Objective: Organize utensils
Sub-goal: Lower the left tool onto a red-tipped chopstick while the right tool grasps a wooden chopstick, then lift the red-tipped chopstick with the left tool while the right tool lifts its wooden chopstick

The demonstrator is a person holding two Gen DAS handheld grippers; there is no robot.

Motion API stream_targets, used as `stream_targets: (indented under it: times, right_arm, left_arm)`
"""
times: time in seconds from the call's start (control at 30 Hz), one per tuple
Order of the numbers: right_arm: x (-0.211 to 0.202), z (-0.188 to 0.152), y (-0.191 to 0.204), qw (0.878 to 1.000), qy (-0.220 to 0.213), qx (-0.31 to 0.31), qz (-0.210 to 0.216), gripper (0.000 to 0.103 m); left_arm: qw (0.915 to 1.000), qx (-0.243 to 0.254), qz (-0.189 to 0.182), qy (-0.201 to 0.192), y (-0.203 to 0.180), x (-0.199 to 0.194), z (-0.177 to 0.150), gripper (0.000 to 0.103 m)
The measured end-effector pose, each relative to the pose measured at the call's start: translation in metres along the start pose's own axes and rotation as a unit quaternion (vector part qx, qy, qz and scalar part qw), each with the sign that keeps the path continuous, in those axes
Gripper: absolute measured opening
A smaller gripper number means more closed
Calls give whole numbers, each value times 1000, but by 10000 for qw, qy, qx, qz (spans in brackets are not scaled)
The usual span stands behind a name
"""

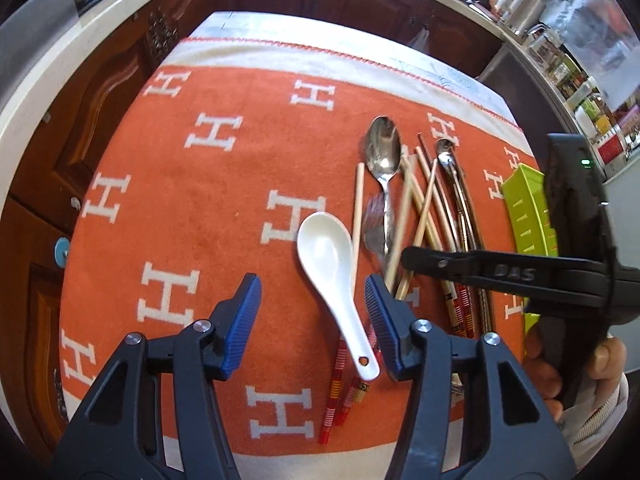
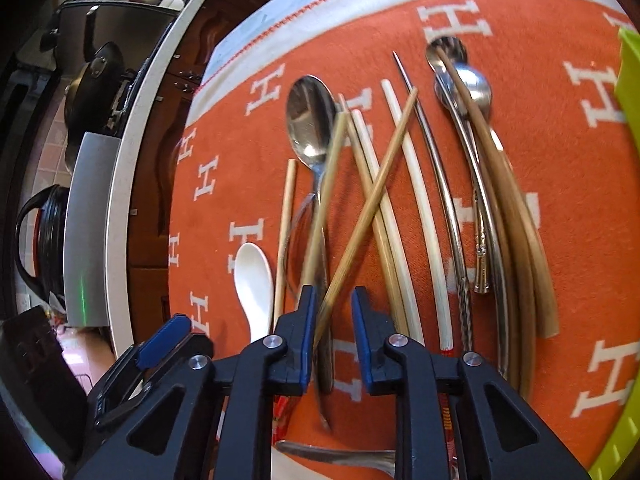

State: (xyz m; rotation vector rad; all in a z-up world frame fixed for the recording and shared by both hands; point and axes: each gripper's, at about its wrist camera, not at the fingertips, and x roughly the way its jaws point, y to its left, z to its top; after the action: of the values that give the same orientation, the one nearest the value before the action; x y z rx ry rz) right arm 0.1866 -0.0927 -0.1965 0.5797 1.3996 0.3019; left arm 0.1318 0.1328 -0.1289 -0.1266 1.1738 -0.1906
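A heap of utensils lies on the orange cloth (image 1: 224, 184): a white ceramic spoon (image 1: 334, 276), a large steel spoon (image 1: 383, 152), a fork (image 1: 376, 224), several chopsticks (image 1: 424, 216) and small steel spoons (image 1: 446, 148). My left gripper (image 1: 313, 304) is open, its jaws standing either side of the white spoon's handle, above it. My right gripper (image 2: 334, 326) is open around the ends of two bamboo chopsticks (image 2: 360, 216); a blurred one leans against its left finger (image 2: 308, 320). The large steel spoon (image 2: 310, 120) and white spoon (image 2: 252, 280) lie just beyond.
A lime green tray (image 1: 528, 208) stands at the right edge of the cloth, also in the right wrist view (image 2: 630, 92). Wooden cabinets (image 1: 100, 92) and a white counter edge (image 2: 128, 184) surround the table. Pots (image 2: 96, 88) stand to the left.
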Motion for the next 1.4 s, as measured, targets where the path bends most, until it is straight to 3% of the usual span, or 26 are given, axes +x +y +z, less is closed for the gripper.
stream_targets:
  times: [0.2, 0.33, 0.67, 0.73, 0.93, 1.13, 1.4]
  right_arm:
    - [-5, 0, -4, 9999, -106, 123, 56, 8]
    - [-13, -3, -12, 9991, -180, 316, 217, 7]
    - [-59, -22, -32, 9967, -478, 346, 558, 7]
    - [-68, -28, -36, 9964, -538, 325, 571, 7]
    - [-85, -38, -42, 9963, -577, 218, 600, 7]
    - [-85, -49, -50, 9963, -494, 205, 666, 7]
    - [-83, -52, -50, 9963, -471, 187, 692, 7]
  left_arm:
    - [9993, 307, -185, 125, -15, 2, 6, 48]
    - [9983, 545, -124, 189, -27, 8, 6, 35]
    - [9939, 1059, -82, 282, -49, 25, 7, 27]
    - [9924, 1182, -48, 346, -53, 30, 7, 19]
    - [9883, 1441, -30, 501, -62, 45, 2, 8]
    - [9869, 1500, -63, 595, -62, 53, 1, 8]
    - [9902, 1134, -375, 726, -54, 57, 5, 4]
